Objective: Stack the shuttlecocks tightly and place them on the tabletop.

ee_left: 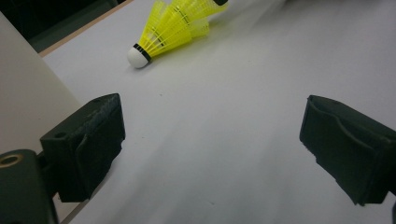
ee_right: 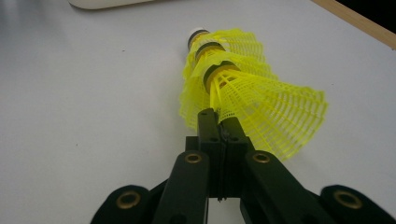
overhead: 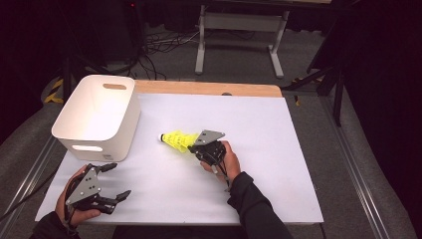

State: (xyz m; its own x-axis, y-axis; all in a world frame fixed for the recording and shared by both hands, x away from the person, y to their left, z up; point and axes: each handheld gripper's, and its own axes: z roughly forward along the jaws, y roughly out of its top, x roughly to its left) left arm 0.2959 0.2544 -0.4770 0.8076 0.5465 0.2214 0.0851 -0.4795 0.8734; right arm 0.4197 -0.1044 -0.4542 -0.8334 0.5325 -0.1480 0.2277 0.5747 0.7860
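Observation:
A stack of nested yellow shuttlecocks point(overhead: 176, 140) lies near the middle of the white mat, its white cork tip pointing toward the bin. My right gripper point(overhead: 192, 147) is shut on the rim of the rear skirt. In the right gripper view the jaws point(ee_right: 218, 123) pinch the yellow mesh of the shuttlecocks point(ee_right: 243, 88) close together. My left gripper point(overhead: 118, 180) rests at the front left of the mat, open, with nothing between its fingers. In the left gripper view its jaws point(ee_left: 210, 135) stand wide apart and the shuttlecocks point(ee_left: 173, 25) lie farther off.
A white plastic bin point(overhead: 94, 114) with handle slots stands at the left rear of the mat, close to my left gripper; its wall point(ee_left: 28, 102) is beside the left jaw. A wooden table edge point(overhead: 209, 88) runs along the back. Table legs and cables lie beyond.

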